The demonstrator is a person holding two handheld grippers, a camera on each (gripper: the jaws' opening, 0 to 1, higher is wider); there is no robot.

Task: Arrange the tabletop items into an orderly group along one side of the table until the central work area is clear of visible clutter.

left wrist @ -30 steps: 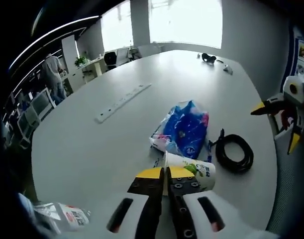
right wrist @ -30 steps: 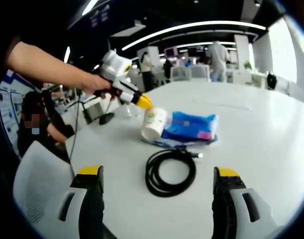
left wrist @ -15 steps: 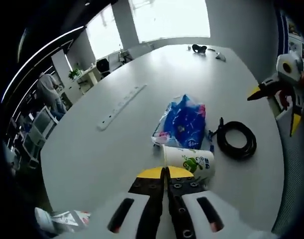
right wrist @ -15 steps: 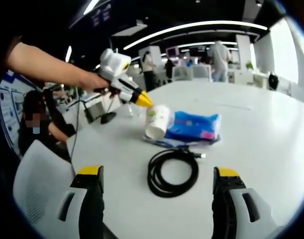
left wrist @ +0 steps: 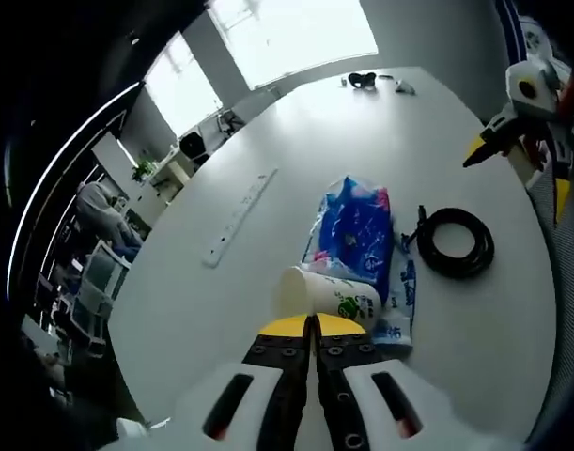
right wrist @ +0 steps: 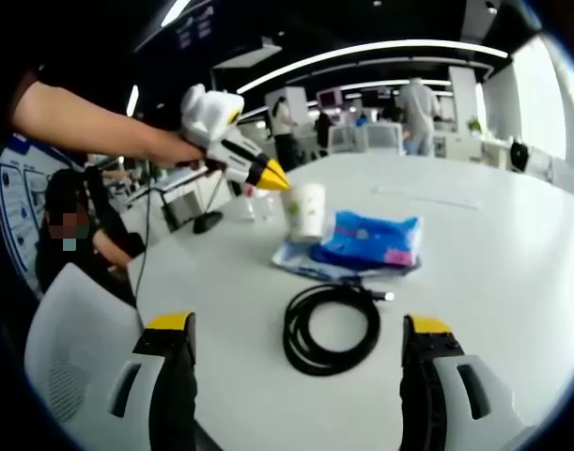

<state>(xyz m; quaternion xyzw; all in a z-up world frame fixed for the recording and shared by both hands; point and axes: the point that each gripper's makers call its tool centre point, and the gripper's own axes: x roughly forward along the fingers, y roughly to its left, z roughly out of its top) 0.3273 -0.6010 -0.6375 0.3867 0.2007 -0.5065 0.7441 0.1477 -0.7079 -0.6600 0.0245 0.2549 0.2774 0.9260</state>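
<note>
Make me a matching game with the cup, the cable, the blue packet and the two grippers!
Things:
1. paper cup
2. black cable
3. blue packet
4. right gripper

States:
A. coiled in a loop
B. jaws wide open
C. upright, pinched at its rim by the left gripper
D. lying flat on the table

Pairs: 1-C, 2-A, 3-D, 4-B

Over the white table, the right hand-held gripper hangs with jaws wide apart near a coiled black cable, while the left hand-held gripper, tips closed, touches an upright paper cup beside a blue packet.
</note>
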